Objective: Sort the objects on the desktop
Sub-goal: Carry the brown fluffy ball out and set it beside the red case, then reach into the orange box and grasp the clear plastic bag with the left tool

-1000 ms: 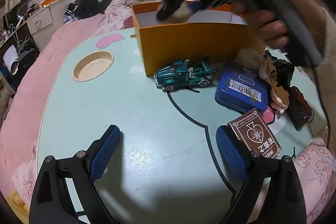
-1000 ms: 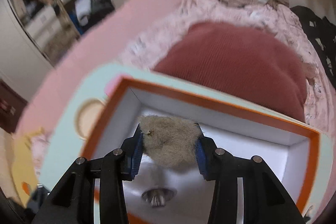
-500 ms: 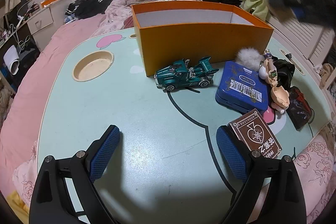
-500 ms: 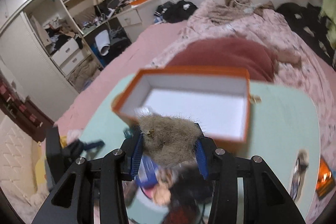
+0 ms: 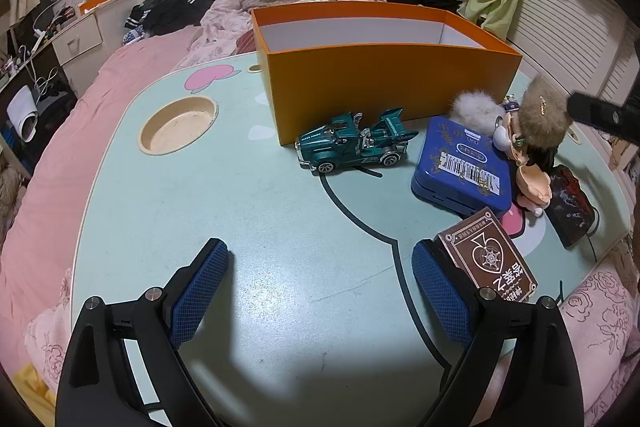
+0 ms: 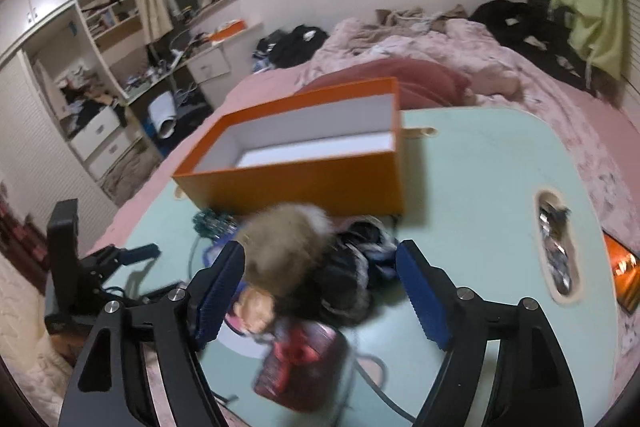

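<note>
Now my right tongs (image 6: 320, 291) gape above the brown fur pom-pom (image 6: 286, 247), my left tongs (image 5: 320, 291) gaping over the mint-green desk (image 5: 248, 211).

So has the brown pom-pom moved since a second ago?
Yes. The brown pom-pom was over the orange box in the shut right claw; now it lies among the clutter in front of the box, claw open.

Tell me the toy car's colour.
Teal green toy car with chrome trim, clearest in the left wrist view.
</note>
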The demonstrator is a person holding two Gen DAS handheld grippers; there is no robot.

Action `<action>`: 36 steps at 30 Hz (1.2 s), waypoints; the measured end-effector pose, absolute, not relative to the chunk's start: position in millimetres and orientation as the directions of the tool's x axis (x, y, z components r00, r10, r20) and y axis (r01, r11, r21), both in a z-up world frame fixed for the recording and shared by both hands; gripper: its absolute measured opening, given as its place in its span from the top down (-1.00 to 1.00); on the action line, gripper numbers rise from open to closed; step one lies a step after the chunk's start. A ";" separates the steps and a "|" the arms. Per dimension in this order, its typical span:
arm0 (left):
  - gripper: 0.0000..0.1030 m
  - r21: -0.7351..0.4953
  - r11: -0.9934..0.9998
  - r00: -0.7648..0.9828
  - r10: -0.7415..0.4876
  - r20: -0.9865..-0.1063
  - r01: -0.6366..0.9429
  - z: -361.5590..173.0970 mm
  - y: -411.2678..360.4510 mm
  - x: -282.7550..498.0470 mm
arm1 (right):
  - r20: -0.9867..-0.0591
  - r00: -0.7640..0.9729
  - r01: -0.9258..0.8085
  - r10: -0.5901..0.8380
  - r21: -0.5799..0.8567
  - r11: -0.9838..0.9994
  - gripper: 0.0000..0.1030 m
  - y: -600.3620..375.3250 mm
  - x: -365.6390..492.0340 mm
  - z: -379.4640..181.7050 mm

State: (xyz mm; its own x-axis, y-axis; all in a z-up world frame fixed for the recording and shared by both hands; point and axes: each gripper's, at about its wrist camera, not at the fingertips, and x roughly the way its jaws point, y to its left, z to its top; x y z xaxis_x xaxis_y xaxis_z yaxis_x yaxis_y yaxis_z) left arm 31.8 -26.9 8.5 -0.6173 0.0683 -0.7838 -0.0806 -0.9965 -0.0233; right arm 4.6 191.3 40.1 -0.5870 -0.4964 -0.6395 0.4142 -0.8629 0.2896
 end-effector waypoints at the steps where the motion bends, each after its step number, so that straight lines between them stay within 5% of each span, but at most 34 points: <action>1: -0.81 -0.023 -0.996 -0.617 0.068 -0.784 -0.080 8.5 -26.9 31.8 | -0.646 -0.598 0.402 -0.474 0.271 -0.875 -0.53 195.7 8.8 37.7; 9: -0.81 -0.022 -0.997 -0.616 0.065 -0.785 -0.077 8.4 -28.4 32.1 | -0.726 -0.618 0.304 -0.303 0.135 -0.943 -0.60 215.2 26.6 4.6; 13: -0.81 -0.018 -0.997 -0.614 0.062 -0.787 -0.078 6.8 -28.3 30.9 | -0.716 -0.677 0.270 -0.172 -0.024 -0.962 -0.85 209.2 32.1 -13.8; 18: -1.00 -0.017 -0.998 -0.602 0.053 -0.797 -0.066 4.3 -29.1 29.4 | -0.711 -0.684 0.247 -0.164 -0.014 -0.969 -0.95 211.1 29.9 -23.6; 36: -1.00 -0.014 -0.998 -0.598 0.045 -0.801 -0.057 7.0 -27.2 30.6 | -0.710 -0.686 0.243 -0.160 -0.016 -0.970 -0.98 211.3 30.3 -18.2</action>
State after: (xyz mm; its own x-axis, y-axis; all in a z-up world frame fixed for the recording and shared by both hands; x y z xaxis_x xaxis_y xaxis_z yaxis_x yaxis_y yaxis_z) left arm 30.6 -27.2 7.0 -0.5975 0.0452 -0.8006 -0.0572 -0.9983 -0.0137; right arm 30.3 211.3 -18.2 -0.6855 -0.1599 -0.7103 0.2426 -0.9700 -0.0158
